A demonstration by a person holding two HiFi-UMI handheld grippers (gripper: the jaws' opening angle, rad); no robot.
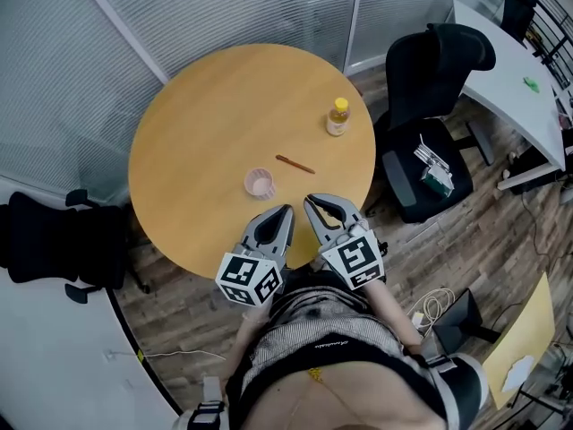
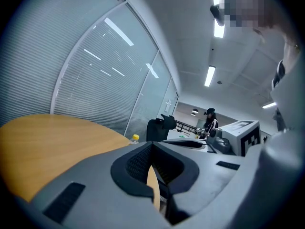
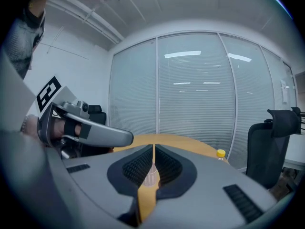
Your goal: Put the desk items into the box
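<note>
Currently holding left hand-held gripper (image 1: 286, 211) and right hand-held gripper (image 1: 309, 202) side by side at the near edge of the desk (image 1: 197, 124), both pairs of jaws pressed together on nothing. Just beyond the tips: small pink cup (image 1: 260, 184), dead ahead along the right one's line, about as near to the left. Slightly farther, thin brown stick (image 1: 295, 164), lying slantwise across the reach. Well beyond, yellow-capped bottle (image 1: 337, 117), upright. No box in view. Probably calls for opening first.
</note>
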